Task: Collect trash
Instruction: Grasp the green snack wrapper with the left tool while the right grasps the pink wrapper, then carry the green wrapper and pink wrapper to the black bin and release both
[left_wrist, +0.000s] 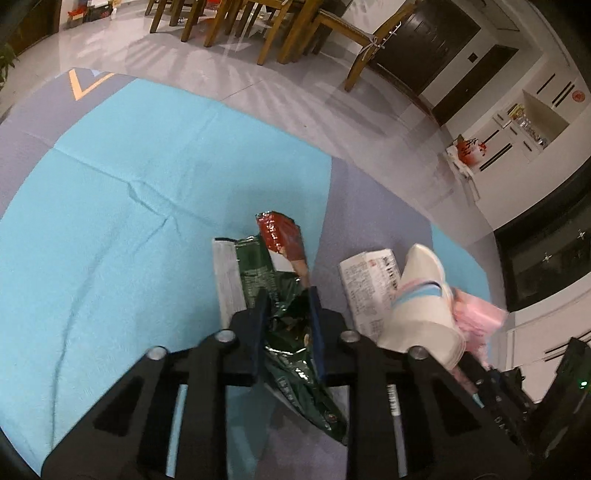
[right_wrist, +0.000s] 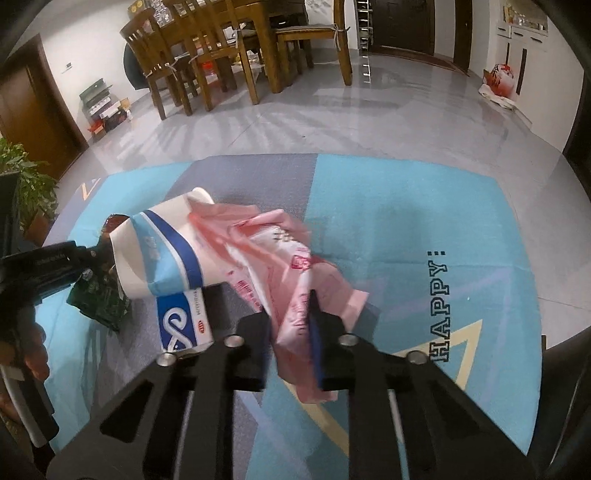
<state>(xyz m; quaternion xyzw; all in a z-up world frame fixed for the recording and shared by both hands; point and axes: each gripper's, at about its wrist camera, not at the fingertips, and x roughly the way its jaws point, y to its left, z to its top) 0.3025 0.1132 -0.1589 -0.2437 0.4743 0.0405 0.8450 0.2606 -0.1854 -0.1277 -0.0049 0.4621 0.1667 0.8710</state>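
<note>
In the left wrist view my left gripper (left_wrist: 289, 295) is shut on a crumpled green foil snack bag (left_wrist: 255, 266) that lies on the blue and grey mat (left_wrist: 110, 221). A red wrapper (left_wrist: 279, 232) lies just beyond it. To the right are a white printed carton (left_wrist: 365, 280), a paper cup (left_wrist: 417, 295) and a pink wrapper (left_wrist: 476, 314). In the right wrist view my right gripper (right_wrist: 290, 310) is shut on the pink plastic wrapper (right_wrist: 280, 251). The blue-striped paper cup (right_wrist: 159, 251) lies on its side, touching the wrapper, above a blue-and-white carton (right_wrist: 181, 321). The green bag (right_wrist: 99, 299) shows at the left.
The mat (right_wrist: 424, 221) carries the word HAPPY and lies on a glossy tiled floor (right_wrist: 332, 122). Wooden chairs and a dining table (right_wrist: 221, 48) stand beyond it. A plant (right_wrist: 29, 177) is at the left, a red-and-white bag (right_wrist: 498, 81) by the cabinets. A hand (right_wrist: 37, 354) holds the left gripper.
</note>
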